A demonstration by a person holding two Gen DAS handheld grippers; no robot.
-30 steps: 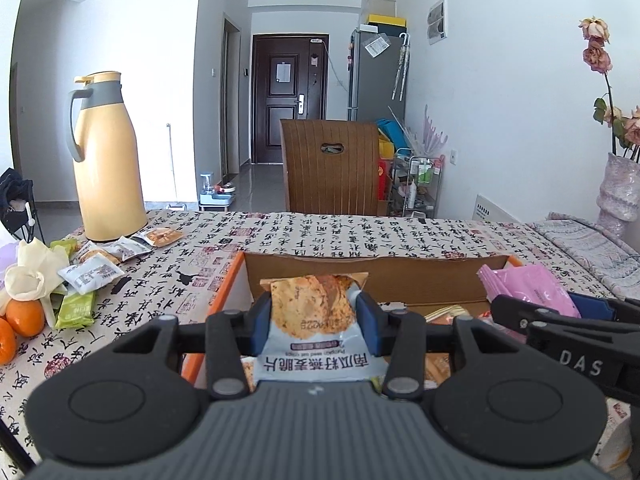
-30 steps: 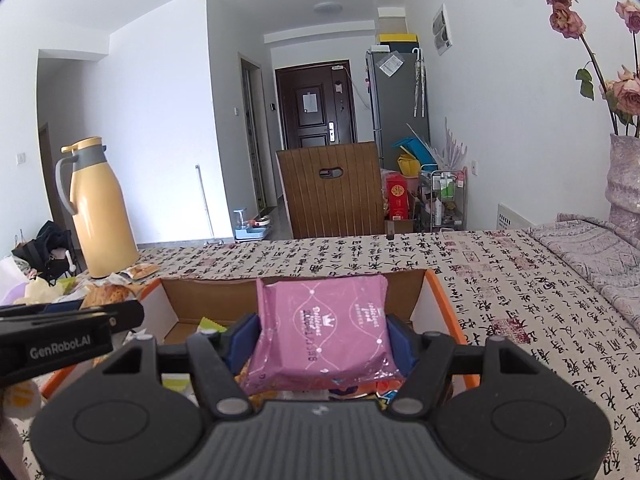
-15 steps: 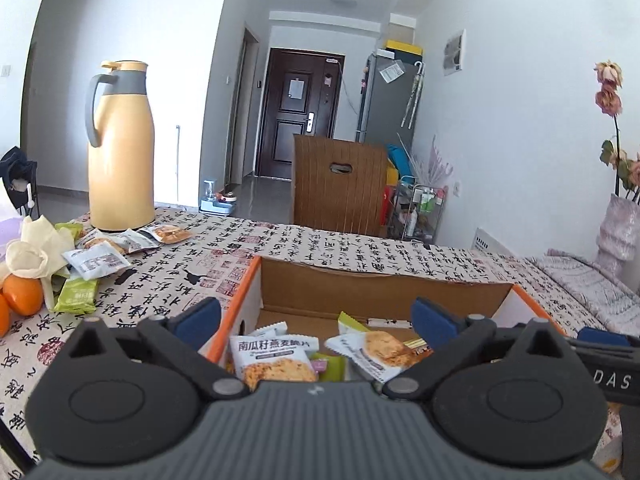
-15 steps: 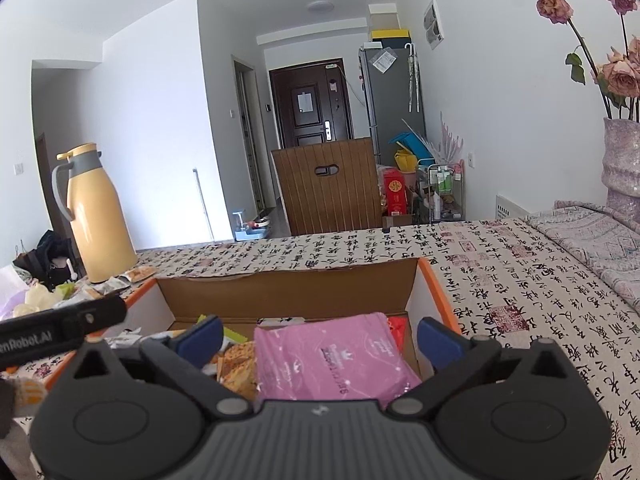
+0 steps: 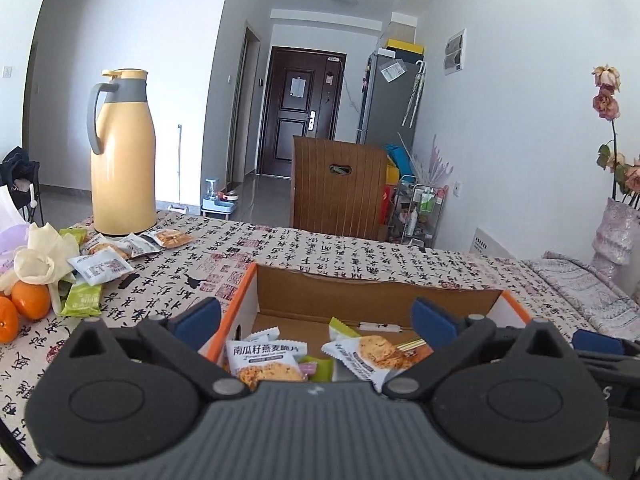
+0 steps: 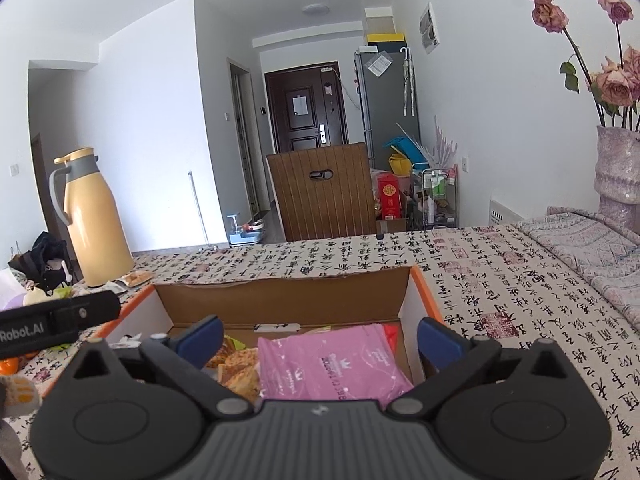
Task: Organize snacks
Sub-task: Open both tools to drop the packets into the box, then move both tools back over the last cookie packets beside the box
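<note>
My left gripper (image 5: 316, 316) and right gripper (image 6: 318, 334) are hovering spread wide above the cardboard box (image 5: 376, 294), with the oat crisp packet (image 5: 266, 362) and pink packet (image 6: 332, 364) lying inside below

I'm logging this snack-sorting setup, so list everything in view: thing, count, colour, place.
cardboard box: one, brown with orange rim, on the table before both claws.
pink packet: one, pink, inside the box at its right.
cracker packets: at least two, white, inside the box at its left.
loose snack packets: several, white and green, on the table left of the box.
oranges: two, orange, at the table's left edge.
thermos jug: one, yellow and grey, far left on the table.
tablecloth: one, white with black script.
vase of roses: one, pink, far right.
chair: one, brown, behind the table.
left claw: open, empty.
right claw: open, empty.
</note>
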